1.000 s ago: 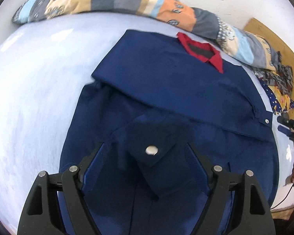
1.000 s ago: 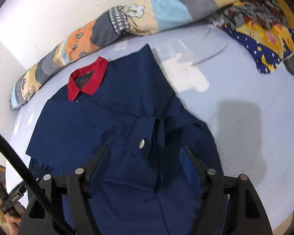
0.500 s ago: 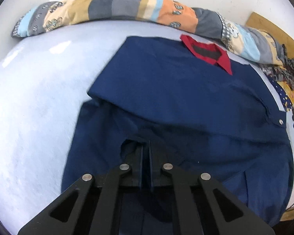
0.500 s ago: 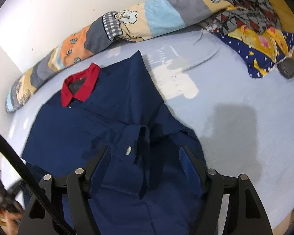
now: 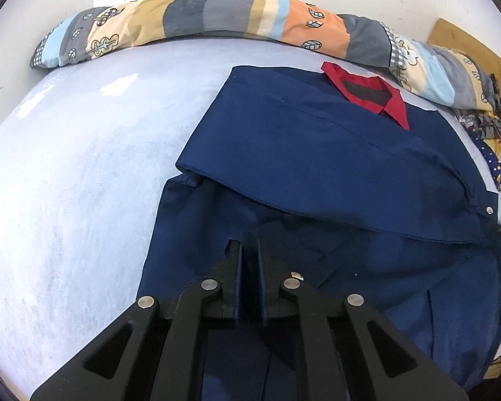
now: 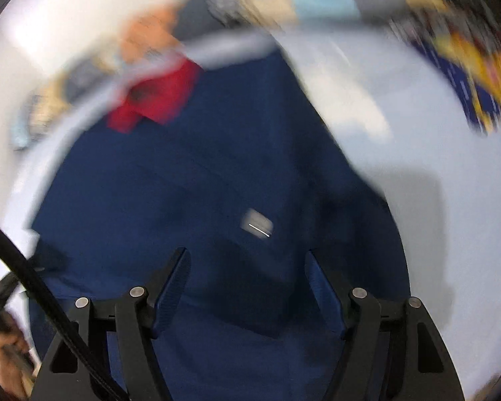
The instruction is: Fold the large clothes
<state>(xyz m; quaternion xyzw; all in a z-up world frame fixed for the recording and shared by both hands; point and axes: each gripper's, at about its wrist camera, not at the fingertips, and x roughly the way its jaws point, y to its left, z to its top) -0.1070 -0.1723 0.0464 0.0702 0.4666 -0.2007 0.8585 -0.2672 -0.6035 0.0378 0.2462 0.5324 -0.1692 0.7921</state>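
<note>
L tongs point(image 5: 249, 250) opening, pinching shirt point(image 5: 317, 153) cuff — R tongs point(image 6: 247, 267) wide, empty — bedsheet point(image 5: 76, 173) bare leftward.

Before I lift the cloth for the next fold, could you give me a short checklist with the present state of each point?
1. Left gripper has cloth: ok. Fabric of the navy shirt sits between its nearly shut jaws, but they are opening slightly, so watch the pinch.
2. Right gripper ready to grasp: ok. Its jaws stand wide over the shirt, pinching nothing.
3. Right gripper aimed at the intended edge: cannot tell. Its view is blurred.
4. Sleeve folded across the body: ok. It lies flat across the shirt.
5. Red collar flat: ok.
</note>
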